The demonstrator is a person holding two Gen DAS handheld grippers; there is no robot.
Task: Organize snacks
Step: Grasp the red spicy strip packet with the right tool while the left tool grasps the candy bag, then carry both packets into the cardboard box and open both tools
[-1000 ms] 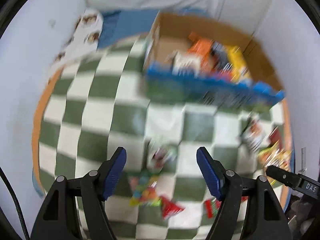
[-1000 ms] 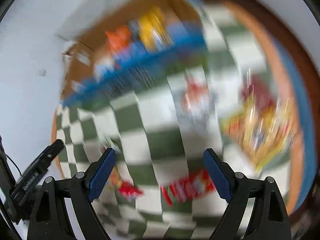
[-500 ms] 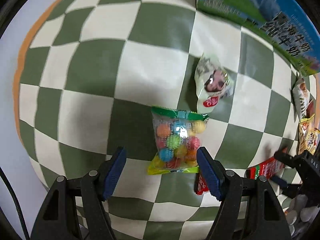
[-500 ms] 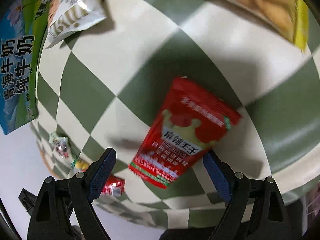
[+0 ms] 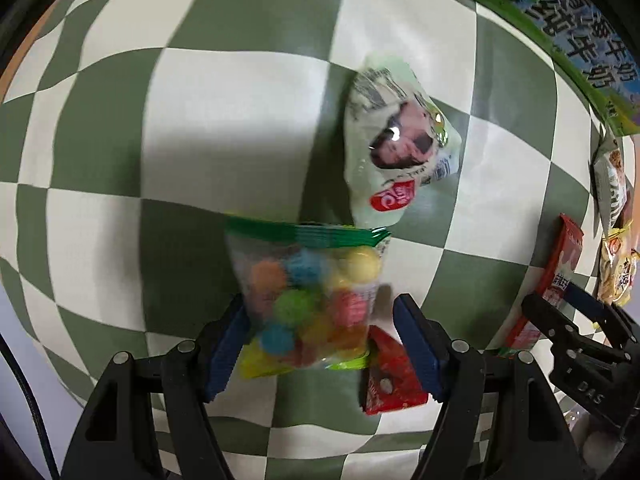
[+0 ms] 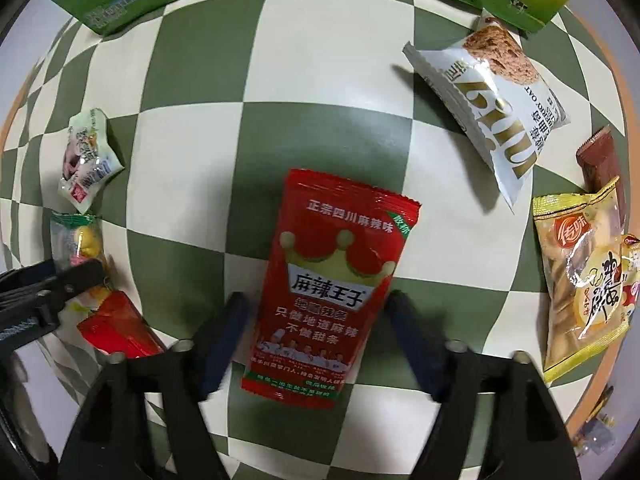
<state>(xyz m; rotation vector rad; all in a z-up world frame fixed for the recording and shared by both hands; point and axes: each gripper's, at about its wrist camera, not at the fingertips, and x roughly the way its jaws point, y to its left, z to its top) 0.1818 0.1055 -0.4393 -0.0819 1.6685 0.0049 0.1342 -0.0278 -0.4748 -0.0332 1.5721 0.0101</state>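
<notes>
Between my left gripper (image 5: 320, 350) fingers, parted wide: candy bag (image 5: 308, 292), light, crinkly, slippery; grip mid-body. Right gripper (image 6: 314, 342), likewise wide, straddles red sachet (image 6: 332, 280).

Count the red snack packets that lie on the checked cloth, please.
2, maybe more out of view. The large red packet lies between the right tongs. The small red packet lies beside the candy bag, which the left tongs straddle.
</notes>
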